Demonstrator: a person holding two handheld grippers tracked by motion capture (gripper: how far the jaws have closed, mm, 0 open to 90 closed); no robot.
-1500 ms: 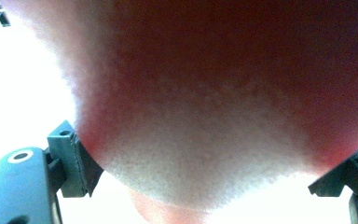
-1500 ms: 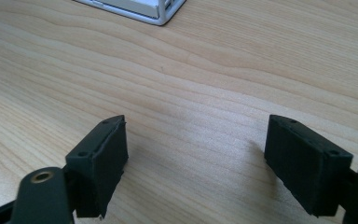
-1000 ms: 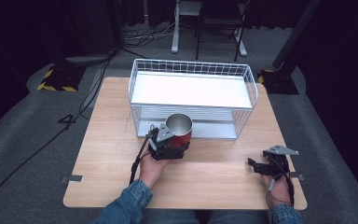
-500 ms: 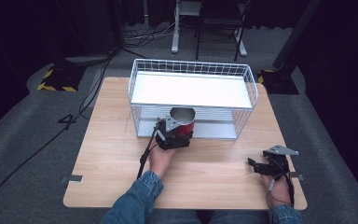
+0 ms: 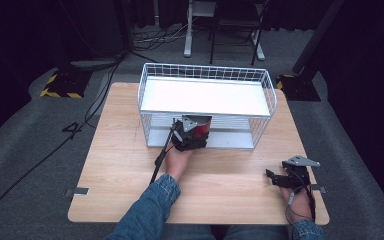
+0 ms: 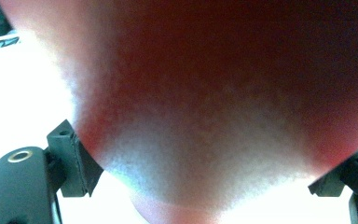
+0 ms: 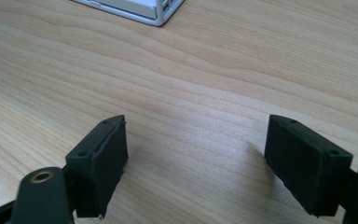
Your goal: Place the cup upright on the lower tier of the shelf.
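A: Can (image 5: 196,125), red w/ silver rim, is clenched in the left tool (image 5: 190,135), right at the lower tier of the wire rack (image 5: 205,75).

B: Handling?

A: Prob. light, thin metal, rigid but dents if squeezed; smooth, curved wall, so slippery. The close-up (image 6: 205,93) shows pads across its round body. Best grip is mid-wall.

B: Other side?

A: Right tool (image 7: 196,163) hangs released over the wood-grain bench (image 7: 214,70), nothing between its pads.

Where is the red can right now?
In the high view the red can sits near the middle of the table, clamped in the left gripper at the front of the white wire rack, level with its lower shelf.
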